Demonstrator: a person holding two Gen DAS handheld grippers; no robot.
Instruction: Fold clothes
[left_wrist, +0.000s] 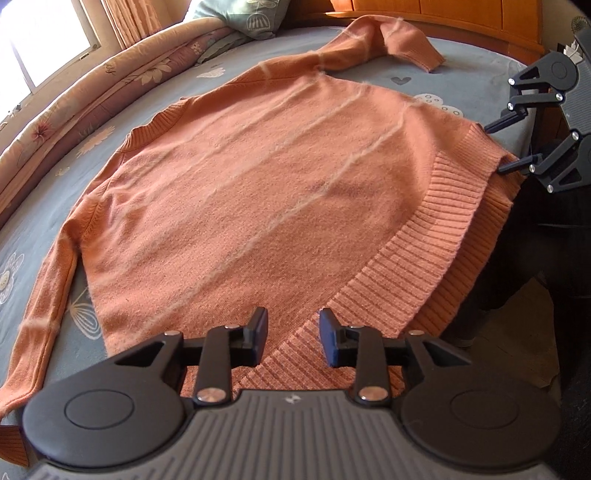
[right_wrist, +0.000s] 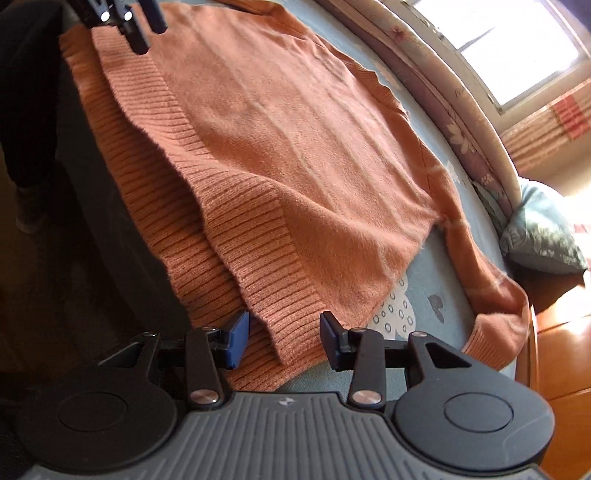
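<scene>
Orange sweater (left_wrist: 236, 192) lies flat on the bed (left_wrist: 476, 85) (sleeves out, no fold yet). Left gripper (left_wrist: 293, 338) and right gripper (right_wrist: 284, 341) fingers gape, empty, at its ribbed hem (right_wrist: 236, 236).

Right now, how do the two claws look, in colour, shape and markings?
Both look alike. The left claw has two dark blue flat pads on black linkage arms with silver rivets. Behind them sit two round black discs and a grey ribbed body with a small white mark in the middle. The right claw is built the same. No cables or sleeves show.
</scene>
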